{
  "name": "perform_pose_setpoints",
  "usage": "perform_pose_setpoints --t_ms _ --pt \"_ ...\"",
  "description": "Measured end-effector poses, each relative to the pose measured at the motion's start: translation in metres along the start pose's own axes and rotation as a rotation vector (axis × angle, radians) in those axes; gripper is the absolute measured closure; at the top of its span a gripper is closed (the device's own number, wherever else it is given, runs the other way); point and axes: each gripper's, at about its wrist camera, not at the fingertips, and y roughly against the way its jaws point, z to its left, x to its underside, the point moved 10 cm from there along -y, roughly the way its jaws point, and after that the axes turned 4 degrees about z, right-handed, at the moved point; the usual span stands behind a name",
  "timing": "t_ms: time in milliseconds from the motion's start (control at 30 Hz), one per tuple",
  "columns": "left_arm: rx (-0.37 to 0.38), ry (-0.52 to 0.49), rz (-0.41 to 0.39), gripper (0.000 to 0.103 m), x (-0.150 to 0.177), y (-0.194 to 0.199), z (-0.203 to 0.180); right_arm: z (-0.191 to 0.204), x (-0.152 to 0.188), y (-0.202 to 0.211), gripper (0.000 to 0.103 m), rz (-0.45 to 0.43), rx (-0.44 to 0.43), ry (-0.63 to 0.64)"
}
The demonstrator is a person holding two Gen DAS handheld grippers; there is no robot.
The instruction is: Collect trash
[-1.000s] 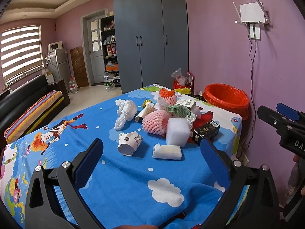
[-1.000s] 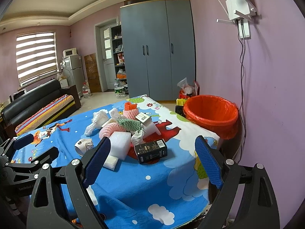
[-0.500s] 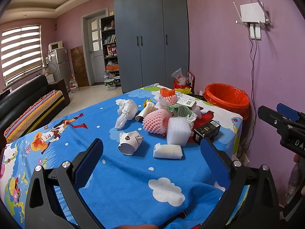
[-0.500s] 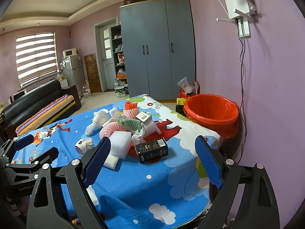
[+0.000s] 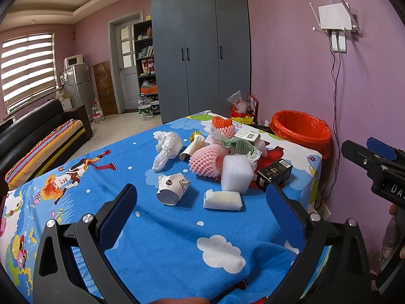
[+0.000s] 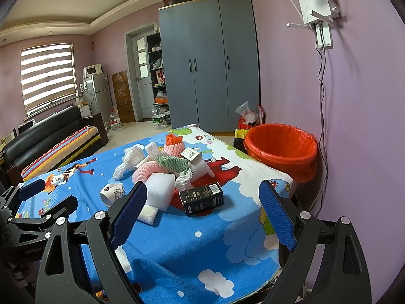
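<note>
The left tool (image 5: 200,217) hangs over the near edge of the worktop (image 5: 162,233). Ahead of it lie a crumpled paper cup (image 5: 172,188) and, to the cup's right, a small wrapped pad (image 5: 222,199). Behind these sits a heap: a foam block (image 5: 236,173), a mesh fruit sleeve (image 5: 206,159) to its left, and a small box (image 5: 274,172) to its right. The right tool (image 6: 202,217) faces that box (image 6: 201,198) from close by. The lined trash bin (image 6: 281,147) stands beyond the worktop's far right corner, against the wall.
</note>
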Motion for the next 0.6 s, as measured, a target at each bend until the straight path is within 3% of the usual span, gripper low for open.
perform_pose_setpoints --t_ms 600 --pt "0.001 0.005 -0.002 0.005 -0.0005 0.0000 0.0004 0.0035 0.0050 -0.0007 0.019 0.006 0.001 0.001"
